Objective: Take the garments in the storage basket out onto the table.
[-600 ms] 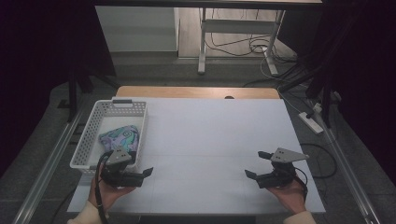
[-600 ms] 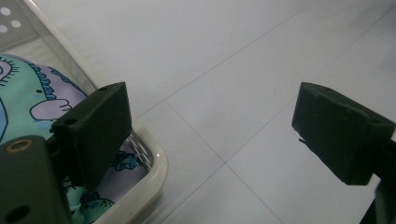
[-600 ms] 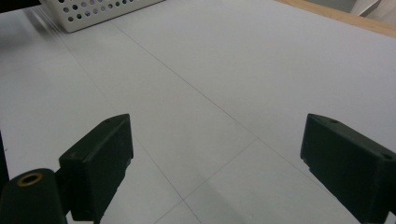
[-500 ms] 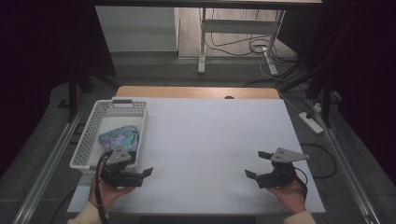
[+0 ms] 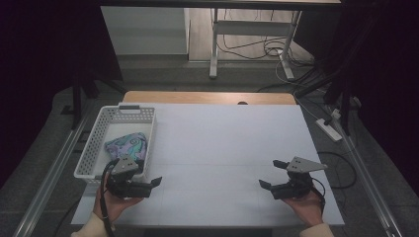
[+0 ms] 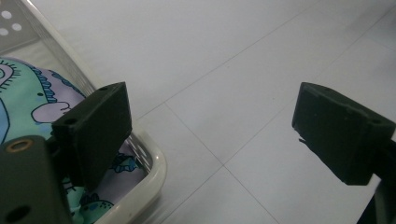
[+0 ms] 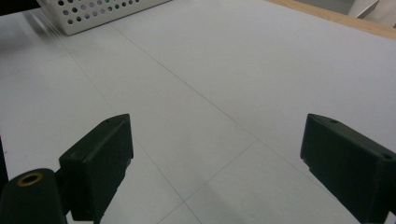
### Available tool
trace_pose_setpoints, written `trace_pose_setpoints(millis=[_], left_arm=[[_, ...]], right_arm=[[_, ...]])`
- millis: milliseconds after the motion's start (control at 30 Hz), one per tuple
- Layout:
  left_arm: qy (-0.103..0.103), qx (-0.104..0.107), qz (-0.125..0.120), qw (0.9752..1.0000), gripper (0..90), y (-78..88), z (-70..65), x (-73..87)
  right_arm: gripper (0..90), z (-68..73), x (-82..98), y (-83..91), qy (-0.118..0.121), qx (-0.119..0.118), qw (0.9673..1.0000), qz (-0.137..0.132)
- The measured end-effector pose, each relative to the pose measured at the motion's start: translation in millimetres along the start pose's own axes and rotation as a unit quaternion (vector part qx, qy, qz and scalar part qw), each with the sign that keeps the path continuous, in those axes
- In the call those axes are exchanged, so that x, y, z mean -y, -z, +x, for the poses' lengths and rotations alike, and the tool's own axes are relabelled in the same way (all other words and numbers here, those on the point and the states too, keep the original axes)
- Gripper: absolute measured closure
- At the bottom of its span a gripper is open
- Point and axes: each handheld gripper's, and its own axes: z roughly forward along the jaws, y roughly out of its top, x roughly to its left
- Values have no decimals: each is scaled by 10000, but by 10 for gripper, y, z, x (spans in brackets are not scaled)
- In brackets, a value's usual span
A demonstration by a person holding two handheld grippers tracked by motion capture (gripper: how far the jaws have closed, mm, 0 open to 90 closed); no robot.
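Note:
At the table's left side stands a white perforated basket (image 5: 118,110) with a purple-and-teal patterned cloth (image 5: 126,143) lying in it. My left gripper (image 5: 150,174) is held low by the basket's near right corner, pointing right, open and empty. The left gripper view puts its jaws (image 6: 215,126) wide apart, one over the basket's rim (image 6: 155,169) and the cloth (image 6: 23,102), the other over bare table. My right gripper (image 5: 269,174) rests near the front right of the table, pointing left, open with nothing between its jaws (image 7: 219,154).
The white table top (image 5: 222,143) stretches between the two grippers. A wooden strip (image 5: 207,97) runs along its far edge. Beyond it are a desk frame and cables on the floor (image 5: 257,47). The basket (image 7: 93,11) shows far off in the right gripper view.

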Motion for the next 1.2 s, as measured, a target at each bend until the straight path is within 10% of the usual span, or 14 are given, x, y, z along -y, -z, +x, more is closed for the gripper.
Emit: trace_pose_setpoints(millis=[633, 1200], left_arm=[[-23, -26, 29, 10000, 114, 73, -6, -130], [255, -177, 87, 9995, 116, 197, 296, -298]], right_arm=[[97, 1, 18, 13, 13, 61, 10000, -55], [97, 25, 24, -5, 68, 109, 9999, 6]])
